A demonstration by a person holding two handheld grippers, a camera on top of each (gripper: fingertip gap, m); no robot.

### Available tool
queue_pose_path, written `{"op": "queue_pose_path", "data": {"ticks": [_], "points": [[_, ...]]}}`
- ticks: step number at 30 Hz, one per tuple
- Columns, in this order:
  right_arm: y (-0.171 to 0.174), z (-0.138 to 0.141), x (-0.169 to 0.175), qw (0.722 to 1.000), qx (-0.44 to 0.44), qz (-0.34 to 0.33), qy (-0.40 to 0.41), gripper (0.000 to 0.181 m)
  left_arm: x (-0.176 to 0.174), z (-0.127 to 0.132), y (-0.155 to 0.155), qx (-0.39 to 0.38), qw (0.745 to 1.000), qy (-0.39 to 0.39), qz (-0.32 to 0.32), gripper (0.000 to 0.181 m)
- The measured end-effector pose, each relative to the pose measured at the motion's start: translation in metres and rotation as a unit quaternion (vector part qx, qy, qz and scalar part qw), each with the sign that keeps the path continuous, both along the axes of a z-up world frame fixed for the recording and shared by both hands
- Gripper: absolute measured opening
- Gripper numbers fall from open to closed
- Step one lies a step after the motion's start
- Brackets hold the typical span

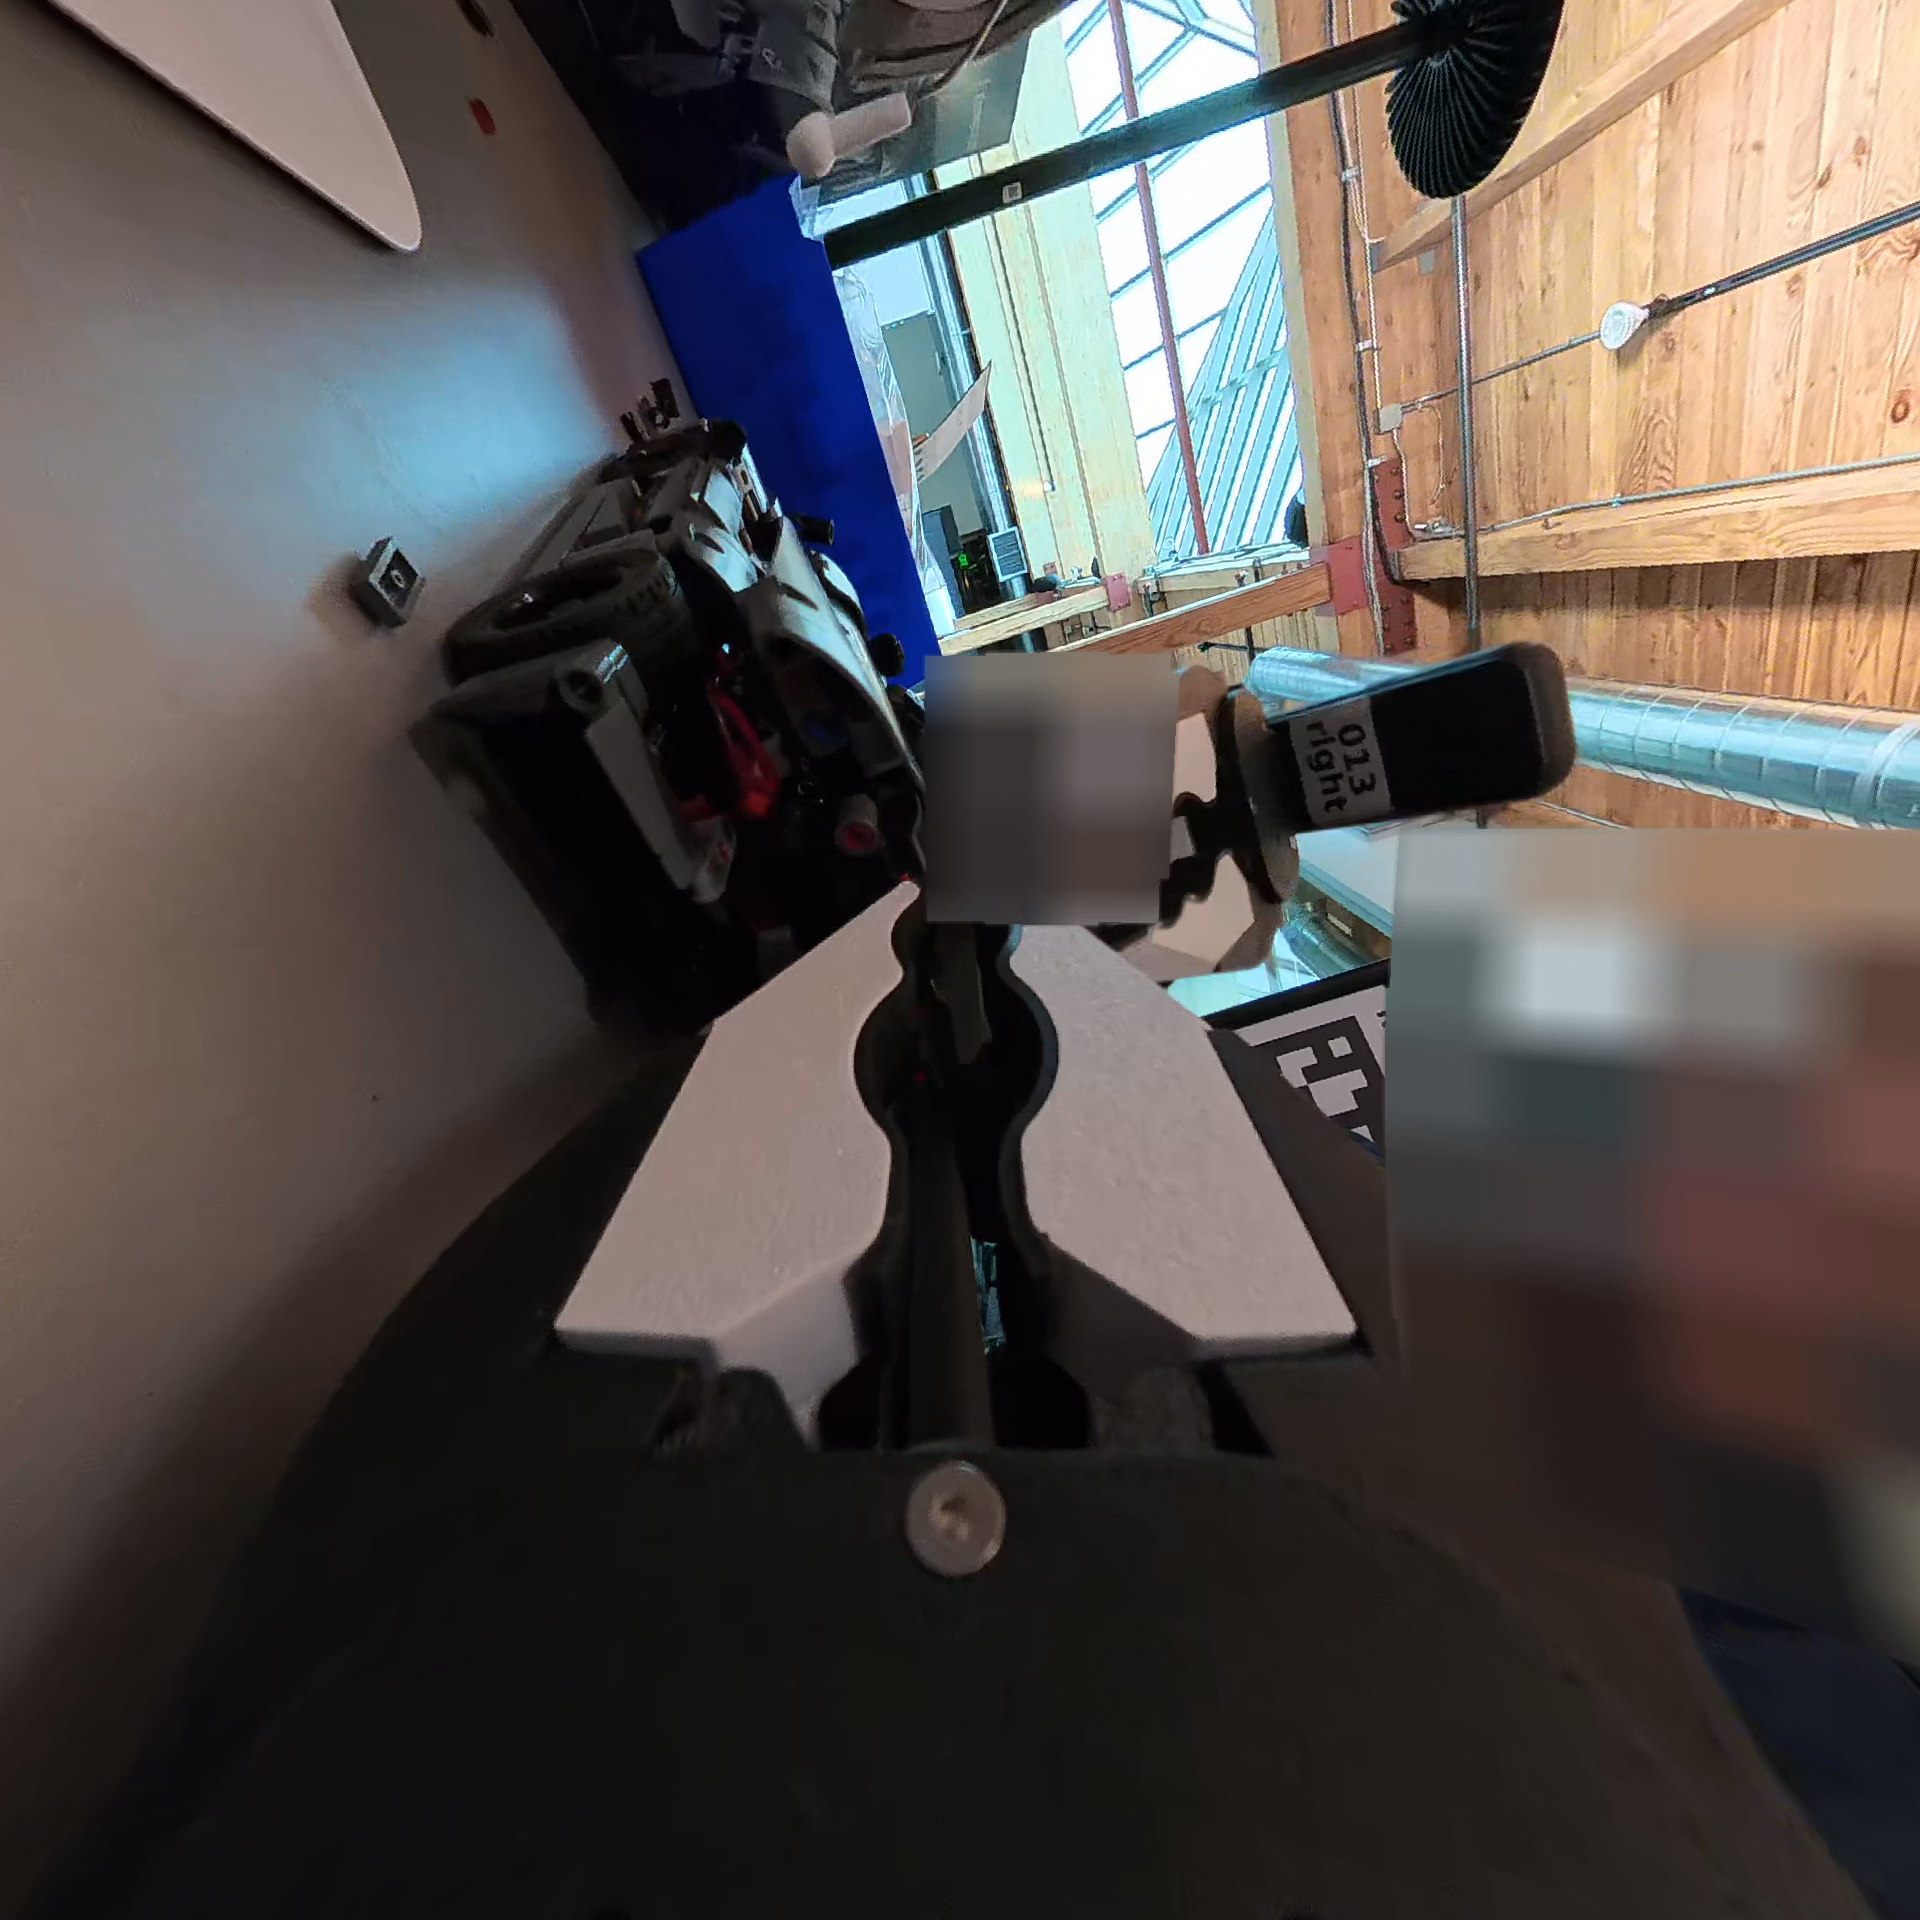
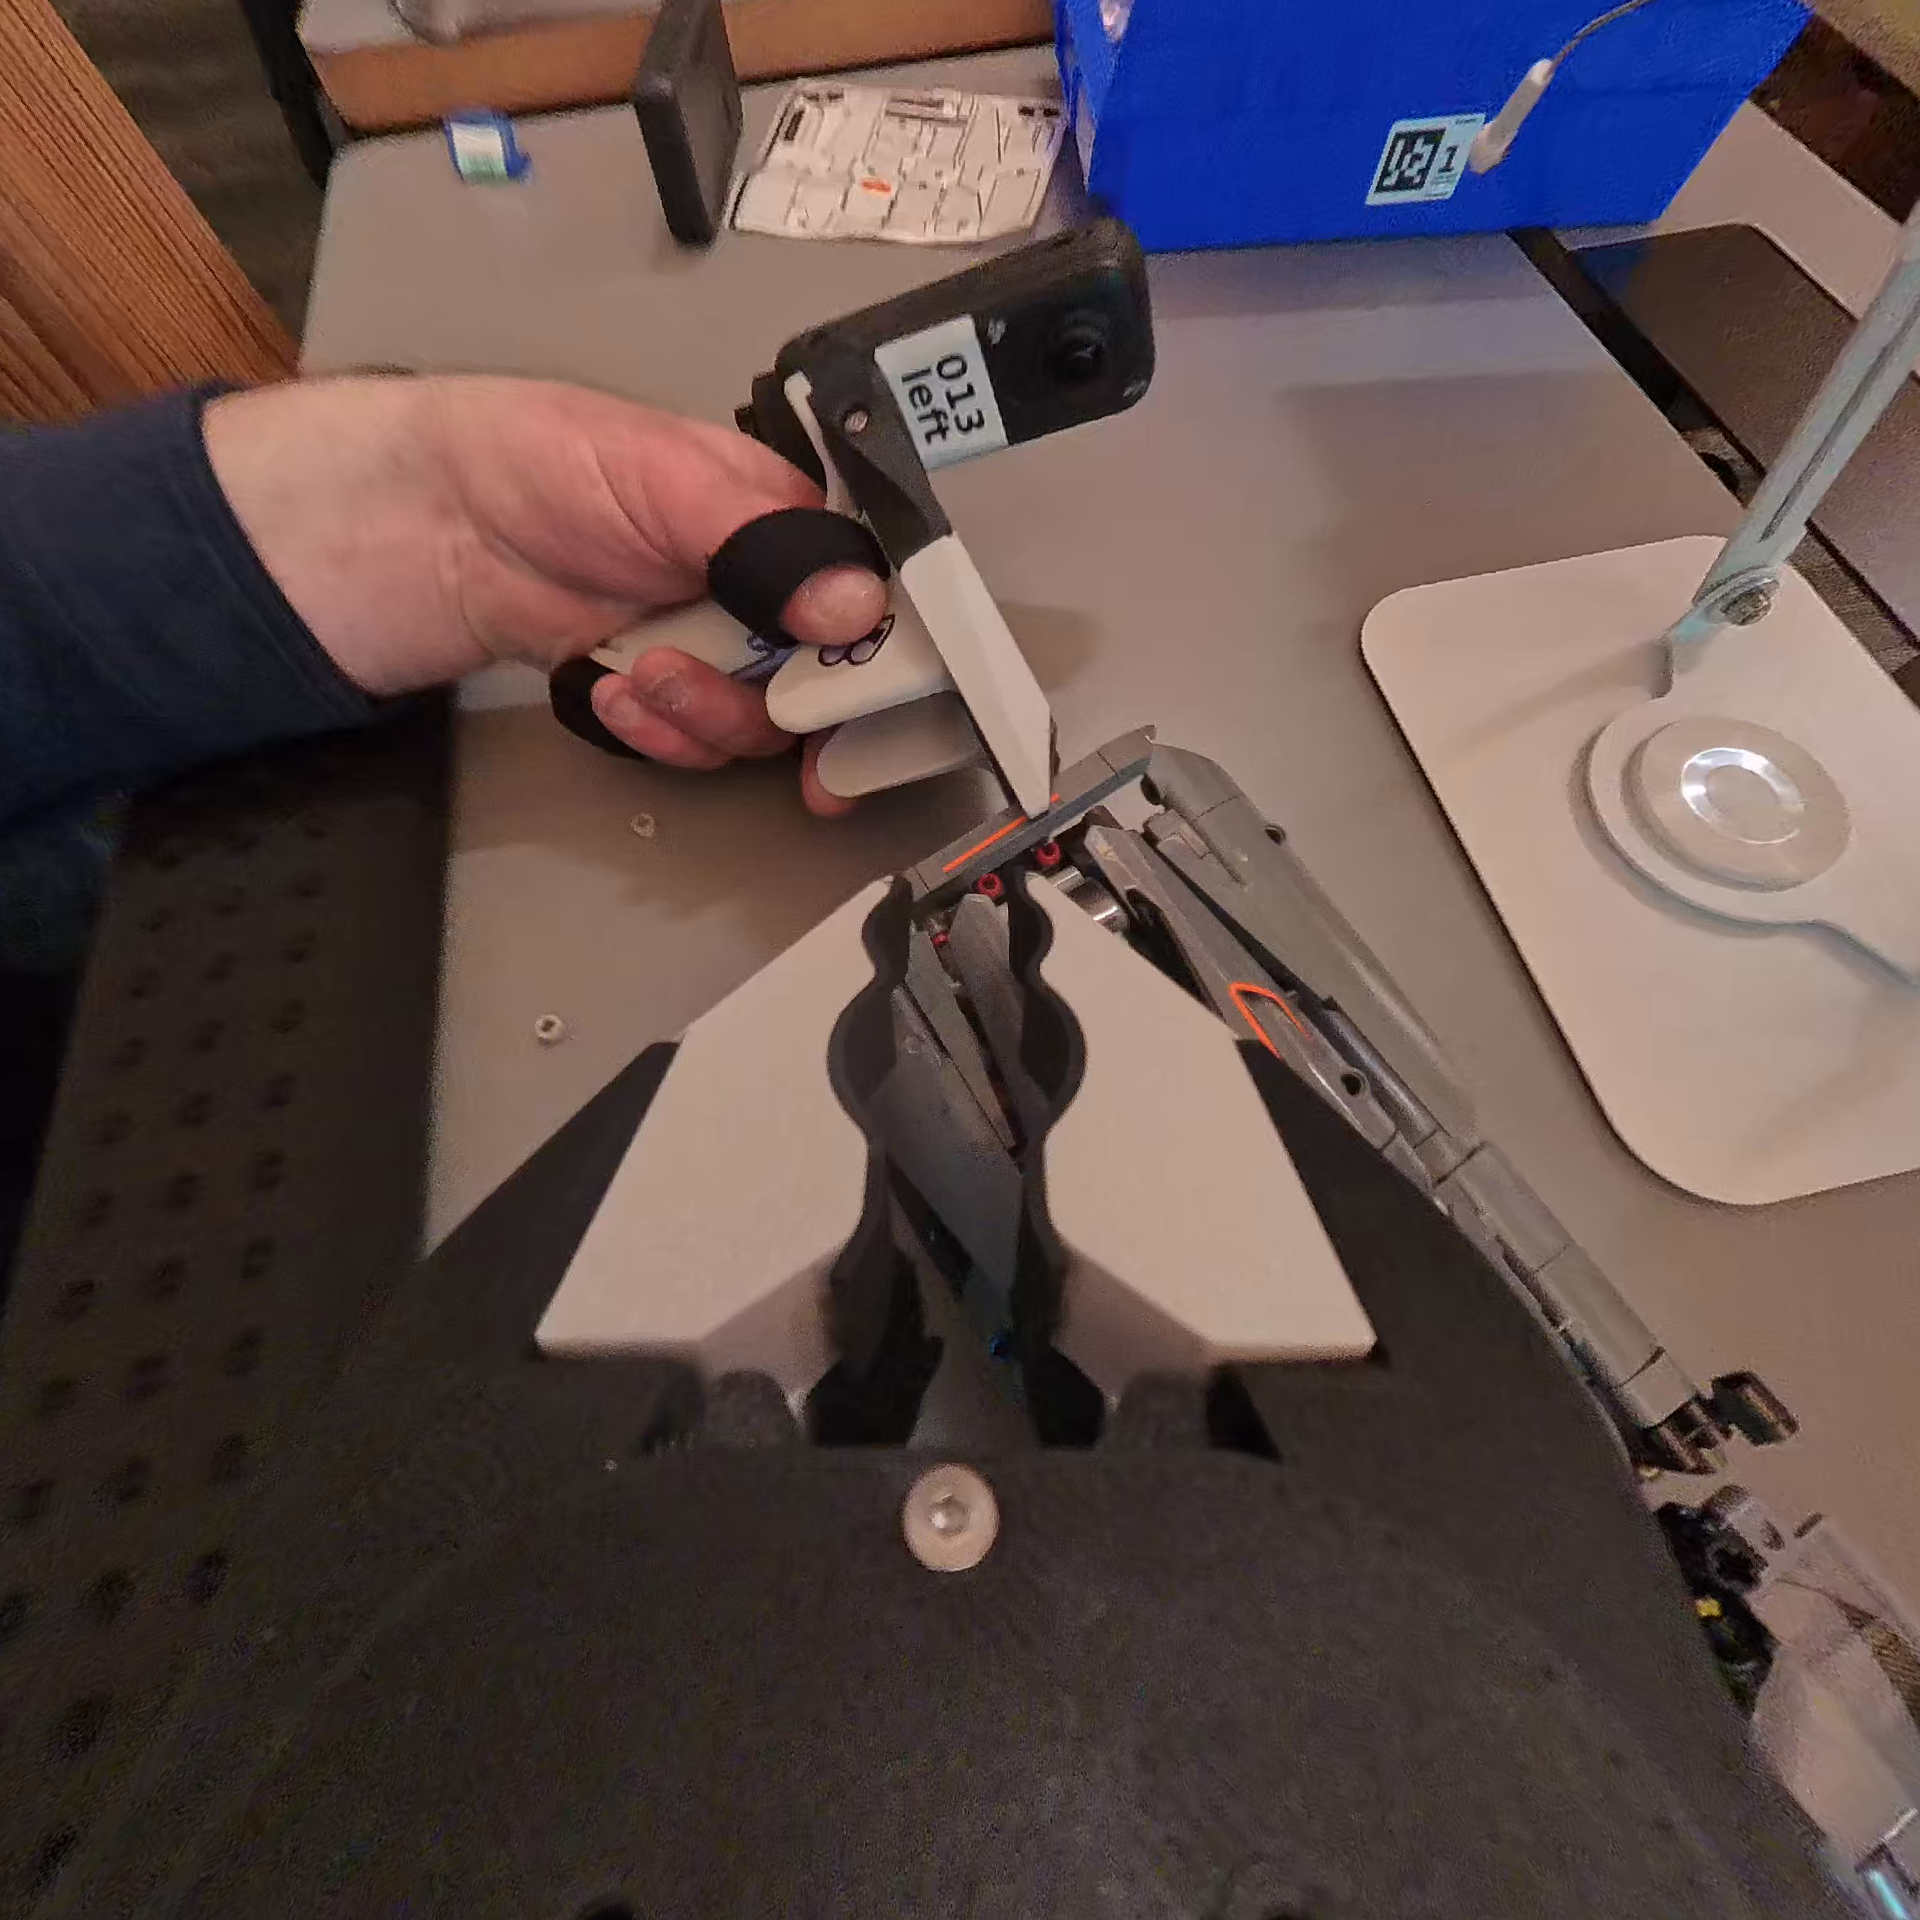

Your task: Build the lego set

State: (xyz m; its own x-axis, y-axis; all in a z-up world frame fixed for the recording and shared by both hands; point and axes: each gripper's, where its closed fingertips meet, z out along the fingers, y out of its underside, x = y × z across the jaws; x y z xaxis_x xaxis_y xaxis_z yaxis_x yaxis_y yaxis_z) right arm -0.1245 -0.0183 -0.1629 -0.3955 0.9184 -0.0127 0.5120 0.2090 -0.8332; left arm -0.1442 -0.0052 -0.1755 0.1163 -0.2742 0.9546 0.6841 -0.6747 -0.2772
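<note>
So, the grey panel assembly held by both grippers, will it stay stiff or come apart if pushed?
The grey panel assembly looks jointed, so it probably flexes. It hangs unsupported beyond the right gripper, so pushing may bend it. The left gripper pinches only its thin edge, likely a weak hold.

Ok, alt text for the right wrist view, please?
The right claw is shut on a grey Lego panel assembly above a grey table. The left claw, held by a hand, touches the assembly's orange-striped top piece. A blue box stands behind.

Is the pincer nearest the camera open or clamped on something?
Clamped. In the right wrist view the right gripper has its fingers closed on a grey lego panel.
</note>
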Motion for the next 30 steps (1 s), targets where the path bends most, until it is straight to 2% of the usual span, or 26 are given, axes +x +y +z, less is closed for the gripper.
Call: {"op": "queue_pose_path", "data": {"ticks": [1, 6, 8, 20, 30], "points": [[-0.001, -0.003, -0.001, 1.0, 0.015, 0.001, -0.002, 0.017, 0.0, 0.0, 0.001, -0.002, 1.0, 0.005, 0.004, 0.004], [-0.001, -0.016, -0.003, 0.999, 0.051, 0.001, -0.015, 0.018, -0.002, -0.002, 0.005, -0.009, 1.0, 0.022, 0.016, 0.004], [0.0, -0.016, -0.004, 0.999, 0.048, -0.001, -0.014, 0.018, -0.004, -0.003, 0.006, -0.011, 0.999, 0.025, 0.029, 0.004], [0.002, -0.018, -0.003, 0.999, 0.028, -0.002, -0.021, 0.018, 0.006, 0.001, 0.006, 0.0, 1.0, 0.02, 0.012, 0.004], [0.005, -0.017, -0.008, 0.997, 0.073, -0.021, -0.006, 0.024, 0.007, 0.001, 0.012, -0.005, 0.999, 0.032, 0.042, 0.006]]}}
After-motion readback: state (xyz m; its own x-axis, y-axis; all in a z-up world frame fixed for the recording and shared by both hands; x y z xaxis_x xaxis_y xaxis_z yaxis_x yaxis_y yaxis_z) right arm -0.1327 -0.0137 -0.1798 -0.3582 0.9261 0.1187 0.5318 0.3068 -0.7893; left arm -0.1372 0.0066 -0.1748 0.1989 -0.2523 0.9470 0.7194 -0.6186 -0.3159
